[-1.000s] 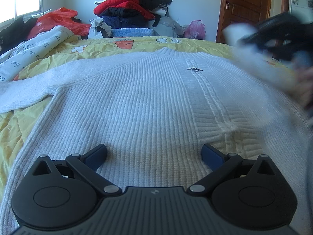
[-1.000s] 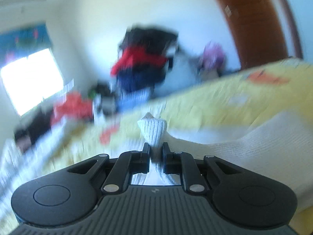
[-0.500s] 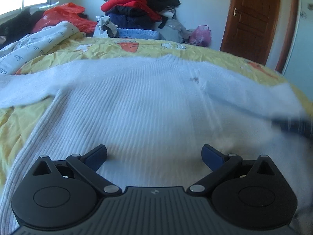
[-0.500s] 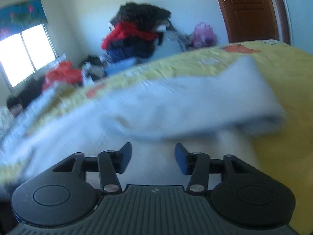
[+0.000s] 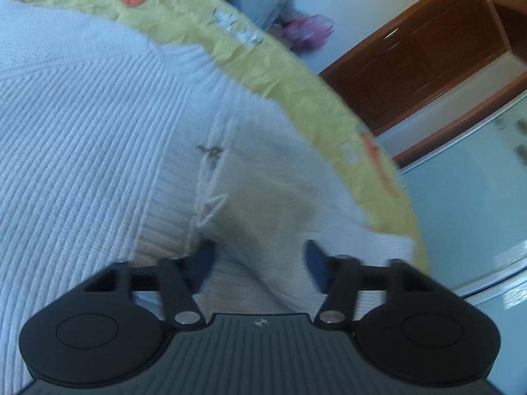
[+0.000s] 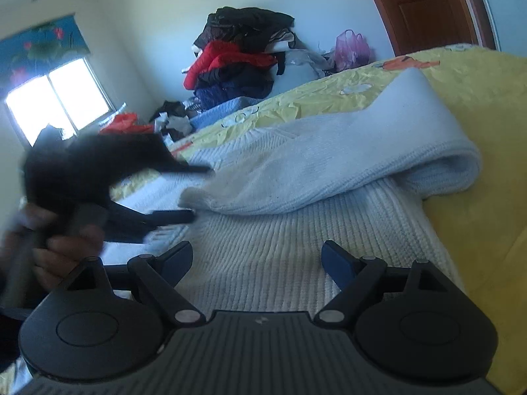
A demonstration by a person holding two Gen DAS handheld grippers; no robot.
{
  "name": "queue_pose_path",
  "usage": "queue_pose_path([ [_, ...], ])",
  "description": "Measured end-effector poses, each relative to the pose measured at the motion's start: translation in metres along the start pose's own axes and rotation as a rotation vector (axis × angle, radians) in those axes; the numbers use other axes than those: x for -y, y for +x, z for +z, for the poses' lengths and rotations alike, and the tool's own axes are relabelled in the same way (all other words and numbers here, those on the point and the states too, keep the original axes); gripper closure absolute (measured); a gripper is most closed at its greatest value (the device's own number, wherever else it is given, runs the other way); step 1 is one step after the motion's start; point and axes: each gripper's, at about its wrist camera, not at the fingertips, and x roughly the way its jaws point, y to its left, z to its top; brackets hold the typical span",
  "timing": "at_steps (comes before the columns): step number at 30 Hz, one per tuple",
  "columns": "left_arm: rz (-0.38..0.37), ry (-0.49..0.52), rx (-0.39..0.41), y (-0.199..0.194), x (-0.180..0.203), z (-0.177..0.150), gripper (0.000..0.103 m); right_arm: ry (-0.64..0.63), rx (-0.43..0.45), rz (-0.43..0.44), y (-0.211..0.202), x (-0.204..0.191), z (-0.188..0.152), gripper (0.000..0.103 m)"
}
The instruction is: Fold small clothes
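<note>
Right gripper [image 6: 257, 261] jaws open and empty, left gripper [image 5: 258, 258] jaws just closing around the folded sleeve [image 6: 329, 171] lower centre, not yet pinching: a shallow bite could drag it off the sweater [image 6: 280, 263]

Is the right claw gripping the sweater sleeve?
No. The right claw stands open above the sweater body, and the folded sleeve lies beyond it.

L wrist cam: close over white sweater [image 5: 82, 138], tilted, facing door [image 5: 418, 46]. R wrist cam: low, faces clothes pile [image 6: 240, 49]. Both share sweater, yellow bedspread [image 6: 477, 105].
</note>
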Motion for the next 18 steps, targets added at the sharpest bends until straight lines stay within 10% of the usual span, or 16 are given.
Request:
queue_pose_path([
  [8, 0.106, 0.096, 0.044, 0.002, 0.008, 0.004, 0.091, 0.023, 0.004, 0.021, -0.002, 0.000, -0.001, 0.014],
  [18, 0.186, 0.334, 0.375, -0.084, 0.019, 0.018, 0.093, 0.024, 0.003, 0.020, -0.004, -0.002, -0.001, 0.015],
])
